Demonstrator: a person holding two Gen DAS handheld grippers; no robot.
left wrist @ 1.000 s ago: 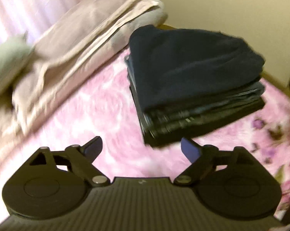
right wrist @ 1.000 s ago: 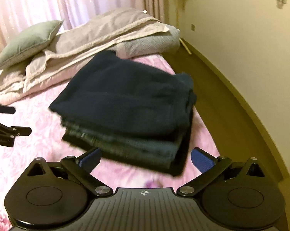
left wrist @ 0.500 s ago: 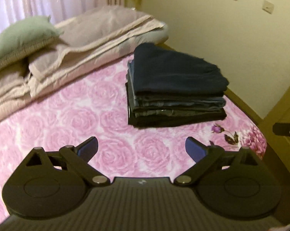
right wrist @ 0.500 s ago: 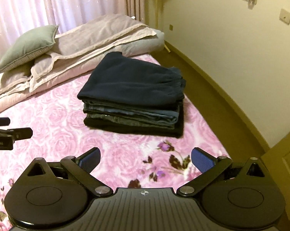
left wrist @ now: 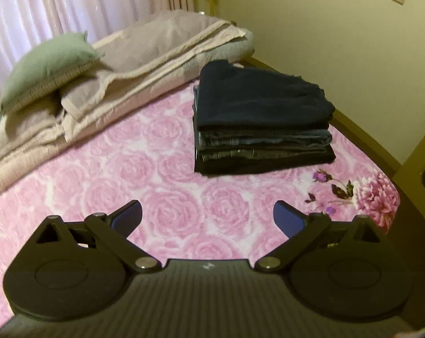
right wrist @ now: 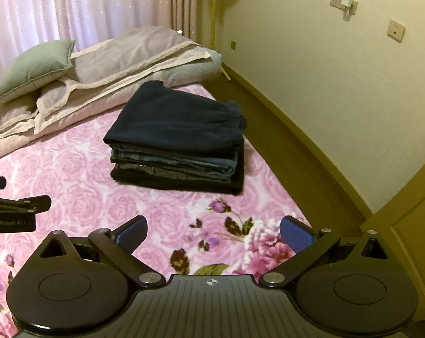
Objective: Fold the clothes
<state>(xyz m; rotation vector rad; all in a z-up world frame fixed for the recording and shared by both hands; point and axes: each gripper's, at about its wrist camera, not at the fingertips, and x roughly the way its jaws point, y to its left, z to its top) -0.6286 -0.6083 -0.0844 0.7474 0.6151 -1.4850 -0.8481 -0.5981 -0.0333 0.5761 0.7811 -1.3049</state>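
I hold my left gripper [left wrist: 207, 216] above the pink rose-patterned bedspread [left wrist: 161, 186] with its blue-padded fingers [left wrist: 129, 217] spread wide apart and nothing between them. My right gripper [right wrist: 213, 232] hangs the same way, fingers [right wrist: 295, 236] well apart and empty, above the purple flower print at the near right of the bed. The neat stack of folded dark clothes [right wrist: 178, 138], a navy garment on top, denim beneath and black at the bottom, lies on the bedspread far from both grippers, near the bed's right edge. Beyond it lies a folded beige quilt [right wrist: 122, 64], with a sage green cushion [right wrist: 33, 66] on its left part. Pale pink curtains [right wrist: 80, 5] hang behind.
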